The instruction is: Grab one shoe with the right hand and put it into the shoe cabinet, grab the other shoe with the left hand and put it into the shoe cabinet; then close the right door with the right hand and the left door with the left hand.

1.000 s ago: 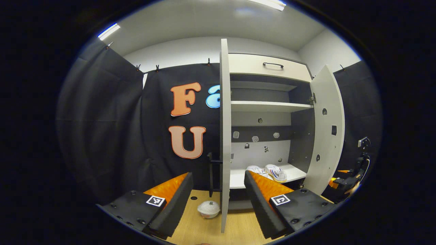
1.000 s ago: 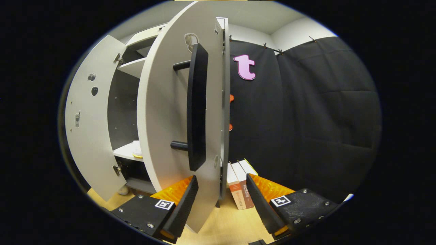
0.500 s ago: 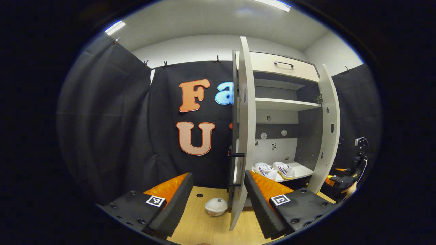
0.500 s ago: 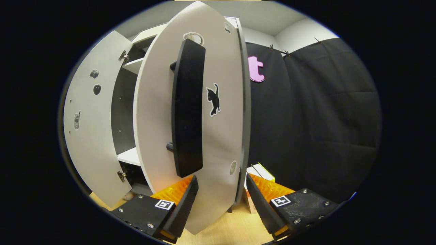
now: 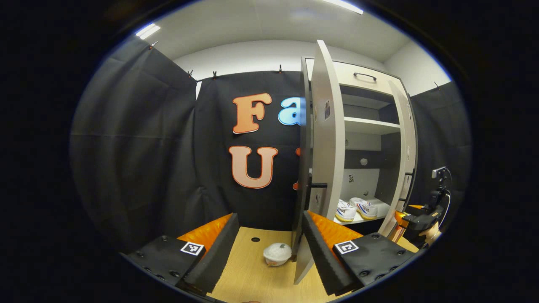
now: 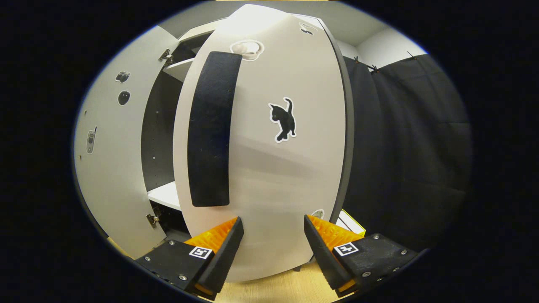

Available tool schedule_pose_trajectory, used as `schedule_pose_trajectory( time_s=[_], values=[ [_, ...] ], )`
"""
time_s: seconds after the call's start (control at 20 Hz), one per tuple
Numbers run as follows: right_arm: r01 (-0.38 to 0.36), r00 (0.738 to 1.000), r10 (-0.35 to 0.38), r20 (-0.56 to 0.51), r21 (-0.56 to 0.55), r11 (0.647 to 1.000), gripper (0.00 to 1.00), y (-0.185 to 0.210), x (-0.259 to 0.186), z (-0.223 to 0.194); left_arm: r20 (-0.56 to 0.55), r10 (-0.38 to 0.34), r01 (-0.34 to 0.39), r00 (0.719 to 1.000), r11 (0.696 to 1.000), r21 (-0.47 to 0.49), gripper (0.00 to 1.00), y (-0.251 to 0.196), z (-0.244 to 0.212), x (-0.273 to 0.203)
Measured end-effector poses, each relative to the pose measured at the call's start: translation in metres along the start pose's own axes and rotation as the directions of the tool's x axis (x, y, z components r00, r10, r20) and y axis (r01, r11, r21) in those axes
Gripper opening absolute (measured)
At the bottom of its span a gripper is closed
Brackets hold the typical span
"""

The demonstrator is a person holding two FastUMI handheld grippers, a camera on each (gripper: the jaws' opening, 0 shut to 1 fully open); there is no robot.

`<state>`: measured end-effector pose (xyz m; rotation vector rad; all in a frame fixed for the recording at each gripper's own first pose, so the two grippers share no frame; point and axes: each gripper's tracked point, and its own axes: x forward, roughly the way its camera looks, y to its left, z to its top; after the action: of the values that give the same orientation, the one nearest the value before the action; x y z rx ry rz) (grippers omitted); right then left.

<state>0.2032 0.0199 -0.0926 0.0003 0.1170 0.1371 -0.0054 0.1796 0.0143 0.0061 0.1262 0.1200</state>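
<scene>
The right claw is released, its fingers spread wide just before the outer face of the right door, and whether a fingertip touches the panel I cannot tell. The left claw is released too, holding nothing, with the edge of the left door between its fingers farther off.

The left gripper view gives the inside of the shoe cabinet: both shoes side by side on the lower shelf, a small white lidded bowl on the counter beside the left door, and the other claw low at the far right. The right gripper view instead gives the right door's long black handle and a cat sticker, with the left door's inner face beyond.

The right door hides most of the cabinet there; a yellow-edged thing at its foot is cut off.

Since a second ago the right door has swung well toward closed, now facing its camera squarely, and the gap over the shoes has narrowed
</scene>
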Motion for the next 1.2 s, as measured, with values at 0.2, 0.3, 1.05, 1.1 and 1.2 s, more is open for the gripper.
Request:
schedule_pose_trajectory(
  time_s=[0.2, 0.3, 1.05, 1.1, 1.2],
  values=[
    [-0.002, 1.000, 0.002, -0.018, 0.036, 0.999, 0.90, 0.002, 0.006, -0.001, -0.010, 0.002, -0.002, 1.000, 1.000, -0.009, 0.96, 0.008, -0.013, 0.015],
    [0.008, 1.000, -0.007, -0.022, 0.034, 0.999, 0.89, 0.003, 0.009, -0.001, -0.021, 0.005, -0.005, 1.000, 1.000, -0.001, 0.97, 0.011, -0.023, 0.023],
    [0.056, 0.998, -0.055, -0.034, 0.035, 0.998, 0.90, 0.006, 0.015, 0.001, -0.086, -0.093, 0.092, 0.992, 0.996, -0.017, 0.97, -0.012, -0.071, 0.080],
    [0.058, 0.998, -0.057, -0.037, 0.041, 0.997, 0.89, 0.006, 0.013, 0.001, -0.089, -0.104, 0.103, 0.991, 0.995, -0.018, 0.97, -0.013, -0.072, 0.084],
    [0.063, 0.997, -0.061, -0.043, 0.049, 0.997, 0.89, 0.005, 0.013, 0.001, -0.087, -0.106, 0.106, 0.991, 0.994, -0.005, 0.97, -0.013, -0.071, 0.088]
  ],
)
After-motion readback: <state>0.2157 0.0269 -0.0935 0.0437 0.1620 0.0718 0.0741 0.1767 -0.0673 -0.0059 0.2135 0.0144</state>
